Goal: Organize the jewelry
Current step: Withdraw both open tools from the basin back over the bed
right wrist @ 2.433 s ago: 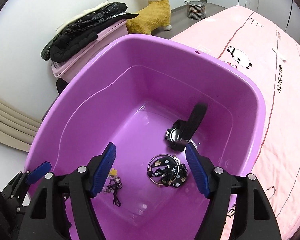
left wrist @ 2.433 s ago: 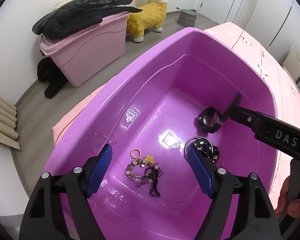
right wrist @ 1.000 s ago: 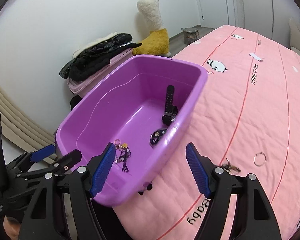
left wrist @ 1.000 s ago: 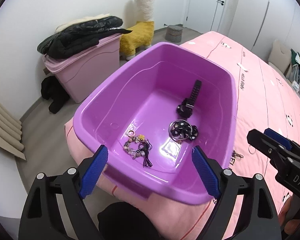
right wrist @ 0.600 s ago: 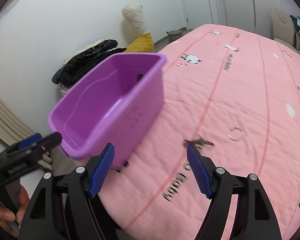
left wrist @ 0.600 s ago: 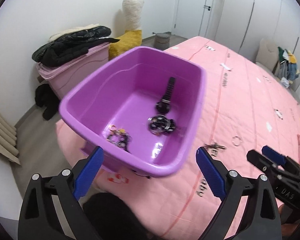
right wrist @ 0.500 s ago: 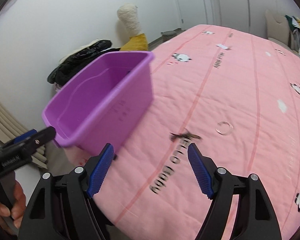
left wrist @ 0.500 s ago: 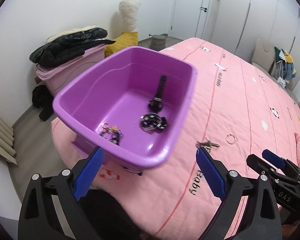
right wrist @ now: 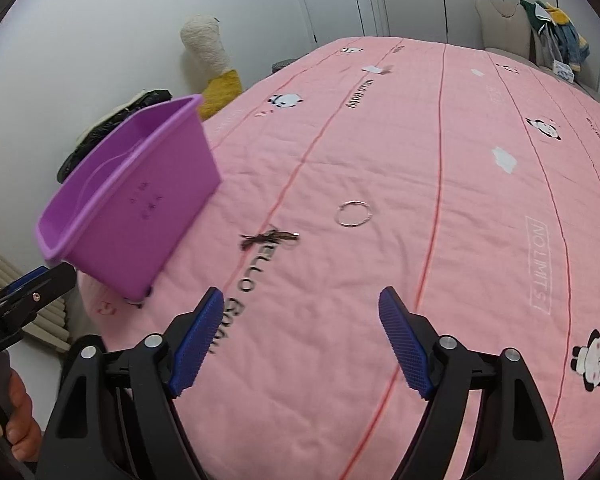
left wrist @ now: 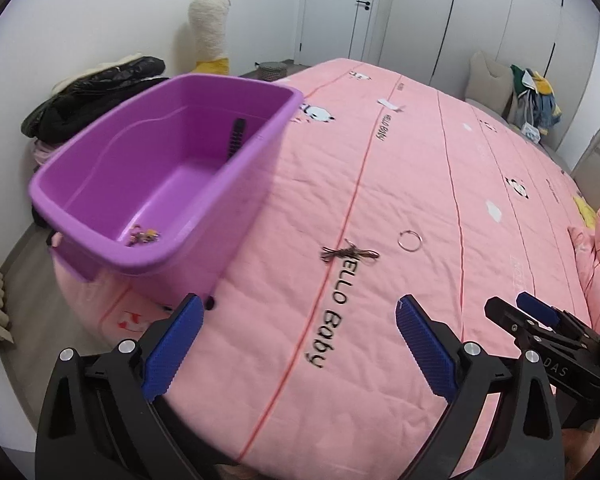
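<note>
Both grippers empty above the pink bed, jewelry ahead of them

The left gripper (left wrist: 296,338) and right gripper (right wrist: 300,328) have just been widening, with nothing between the blue pads; ahead of both lie a dark tangled chain (right wrist: 270,238) and, just right of it, a thin silver ring (right wrist: 354,213) on the bed (right wrist: 440,160), while the purple tub (left wrist: 148,184) sits forward-left, holding a beaded piece (left wrist: 142,236) and a black strap (left wrist: 236,142)
</note>
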The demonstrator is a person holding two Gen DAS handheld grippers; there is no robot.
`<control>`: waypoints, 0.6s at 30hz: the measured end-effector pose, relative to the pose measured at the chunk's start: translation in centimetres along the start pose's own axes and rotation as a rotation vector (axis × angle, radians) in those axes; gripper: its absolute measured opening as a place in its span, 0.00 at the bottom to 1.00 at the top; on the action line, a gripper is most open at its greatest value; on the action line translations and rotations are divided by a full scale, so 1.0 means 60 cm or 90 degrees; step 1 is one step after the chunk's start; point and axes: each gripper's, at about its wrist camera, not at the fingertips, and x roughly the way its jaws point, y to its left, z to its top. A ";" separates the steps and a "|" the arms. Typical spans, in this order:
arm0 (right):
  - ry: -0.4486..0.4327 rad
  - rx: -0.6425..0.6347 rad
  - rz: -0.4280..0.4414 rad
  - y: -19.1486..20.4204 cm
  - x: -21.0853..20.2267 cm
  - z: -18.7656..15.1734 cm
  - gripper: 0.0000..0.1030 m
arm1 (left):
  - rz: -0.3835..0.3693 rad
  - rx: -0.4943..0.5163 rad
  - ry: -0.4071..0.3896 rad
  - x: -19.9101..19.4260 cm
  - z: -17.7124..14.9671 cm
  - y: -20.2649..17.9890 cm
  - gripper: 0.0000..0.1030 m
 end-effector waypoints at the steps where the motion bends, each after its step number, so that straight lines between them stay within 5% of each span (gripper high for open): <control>1: 0.000 -0.002 0.000 -0.007 0.006 0.001 0.74 | -0.004 -0.001 0.000 0.010 -0.003 -0.008 0.93; 18: 0.037 -0.010 0.004 -0.106 0.191 0.039 0.74 | 0.027 0.007 0.055 0.241 -0.010 -0.091 0.94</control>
